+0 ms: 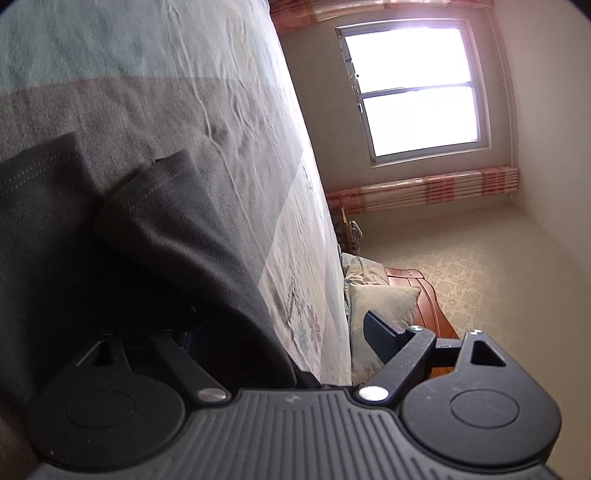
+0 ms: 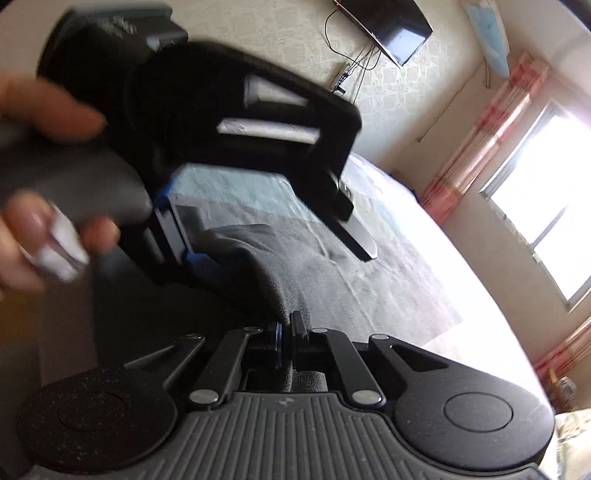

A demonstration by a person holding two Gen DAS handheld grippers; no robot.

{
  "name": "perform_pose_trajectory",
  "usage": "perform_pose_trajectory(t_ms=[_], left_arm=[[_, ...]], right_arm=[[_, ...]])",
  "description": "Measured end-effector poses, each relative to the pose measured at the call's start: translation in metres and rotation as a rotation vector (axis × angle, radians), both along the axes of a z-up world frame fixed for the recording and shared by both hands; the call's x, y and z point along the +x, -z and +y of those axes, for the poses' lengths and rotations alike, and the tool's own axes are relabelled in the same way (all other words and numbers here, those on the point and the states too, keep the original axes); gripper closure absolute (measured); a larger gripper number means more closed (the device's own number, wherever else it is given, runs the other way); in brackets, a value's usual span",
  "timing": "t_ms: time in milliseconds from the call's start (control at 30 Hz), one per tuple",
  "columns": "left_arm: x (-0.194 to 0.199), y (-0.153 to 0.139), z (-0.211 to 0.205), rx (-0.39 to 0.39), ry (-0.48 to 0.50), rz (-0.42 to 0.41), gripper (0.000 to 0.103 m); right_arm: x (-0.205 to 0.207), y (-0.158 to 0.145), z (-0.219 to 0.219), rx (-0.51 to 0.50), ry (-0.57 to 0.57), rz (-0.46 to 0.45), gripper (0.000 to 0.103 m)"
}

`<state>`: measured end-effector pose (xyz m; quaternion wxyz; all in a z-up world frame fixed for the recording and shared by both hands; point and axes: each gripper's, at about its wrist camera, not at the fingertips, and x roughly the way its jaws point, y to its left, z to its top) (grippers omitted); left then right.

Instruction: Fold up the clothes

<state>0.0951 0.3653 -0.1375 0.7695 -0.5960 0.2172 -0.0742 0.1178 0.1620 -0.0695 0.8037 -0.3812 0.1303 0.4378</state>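
Note:
A dark grey garment lies on the bed's pale floral sheet. My left gripper stands wide open at the garment's edge. Its right finger is bare and off the cloth, and the other finger is hidden under the dark fabric. In the right wrist view a person's hand holds the blurred left gripper above the garment. My right gripper is shut, and a fold of the dark cloth runs down into its fingertips.
The bed edge runs beside a bright window with pink striped curtains. Pillows and a wooden headboard stand at the bed's far end. A wall-mounted screen hangs with dangling cables.

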Motion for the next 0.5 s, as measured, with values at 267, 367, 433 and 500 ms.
perform_pose_trajectory(t_ms=[267, 367, 433, 500], left_arm=[[-0.012, 0.005, 0.015, 0.022, -0.105, 0.031, 0.021], [-0.021, 0.006, 0.014, 0.069, -0.129, 0.067, 0.040], [-0.026, 0.009, 0.015, 0.079, -0.149, 0.091, 0.042], [-0.029, 0.013, 0.015, 0.087, -0.168, 0.103, 0.053]], right_arm=[[-0.010, -0.003, -0.001, 0.007, -0.044, 0.093, 0.096], [-0.017, -0.005, -0.005, -0.001, -0.060, 0.128, 0.092], [-0.021, -0.007, -0.016, -0.001, -0.065, 0.135, 0.088], [-0.017, -0.007, -0.020, 0.010, -0.073, 0.140, 0.081]])
